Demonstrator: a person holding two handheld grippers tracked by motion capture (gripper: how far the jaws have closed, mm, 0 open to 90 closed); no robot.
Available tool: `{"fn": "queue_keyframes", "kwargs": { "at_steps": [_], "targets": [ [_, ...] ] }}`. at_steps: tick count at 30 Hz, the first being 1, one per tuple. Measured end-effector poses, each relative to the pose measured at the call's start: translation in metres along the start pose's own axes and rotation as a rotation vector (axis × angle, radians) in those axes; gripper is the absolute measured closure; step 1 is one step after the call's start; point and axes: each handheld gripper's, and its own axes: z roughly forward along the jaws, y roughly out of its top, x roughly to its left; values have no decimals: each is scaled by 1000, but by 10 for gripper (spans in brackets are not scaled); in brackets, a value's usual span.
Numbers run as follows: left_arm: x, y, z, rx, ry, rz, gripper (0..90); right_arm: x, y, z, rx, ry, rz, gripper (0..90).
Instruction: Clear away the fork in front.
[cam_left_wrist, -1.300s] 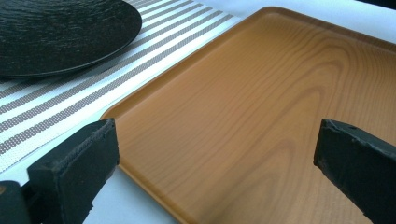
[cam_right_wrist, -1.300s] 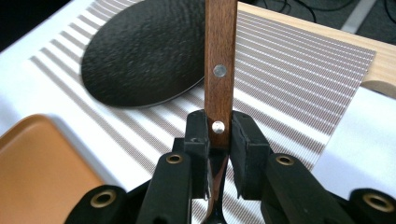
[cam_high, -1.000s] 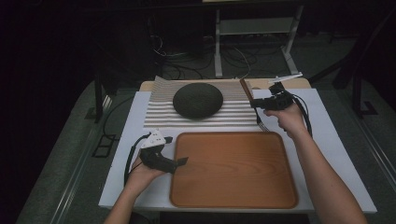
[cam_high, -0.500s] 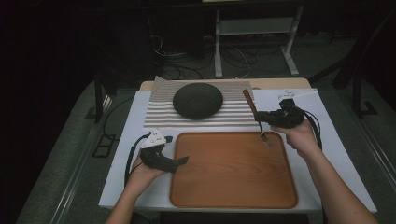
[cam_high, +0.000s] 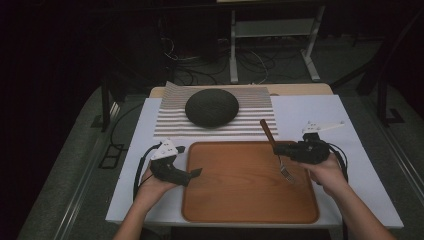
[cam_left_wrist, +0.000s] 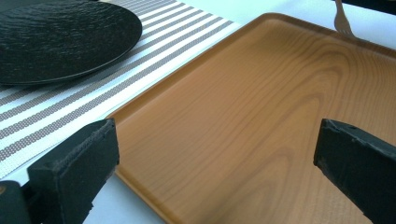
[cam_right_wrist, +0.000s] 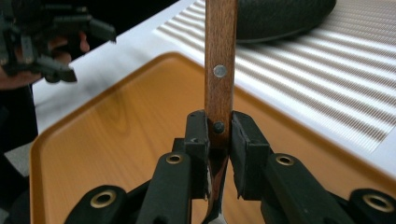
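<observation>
While clamped on fork (cam_high: 278, 150), right gripper (cam_high: 280, 149) over tray (cam_high: 240, 200); left gripper (cam_high: 195, 172) wide open

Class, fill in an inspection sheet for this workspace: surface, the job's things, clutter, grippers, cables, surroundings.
Surface: white table carrying a striped mat and a wooden tray.
Job's things: wooden-handled fork held tines-down over the tray's right part; dark plate on the mat.
Clutter: nothing seen.
Grippers: right gripper shut on the fork handle; left gripper open, empty, at the tray's left edge.
Cables: black cable loops from the left gripper; floor cables tangled beyond the table.
Surroundings: dark room, white frame legs behind.
</observation>
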Motion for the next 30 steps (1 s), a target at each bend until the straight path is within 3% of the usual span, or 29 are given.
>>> {"fn": "queue_keyframes", "kwargs": {
  "at_steps": [10, 14, 20, 26, 30],
  "targets": [
    [-5, 8, 9, -7, -33, 0, 0, 8, -7, 9, 33, 19, -33, 765],
    [-7, 15, 14, -29, -56, -26, 0, 8, -7, 11, 31, 10, -37, 765],
    [-14, 37, 28, -44, -105, -21, 0, 7, -6, 11, 27, 3, -37, 765],
    [-24, 61, 48, -44, -136, 21, 3, 6, -6, 8, 14, 2, -38, 765],
    [-31, 75, 60, -66, -154, 24, 60, 6, -6, 8, 11, 2, -39, 765]
  ]
}}
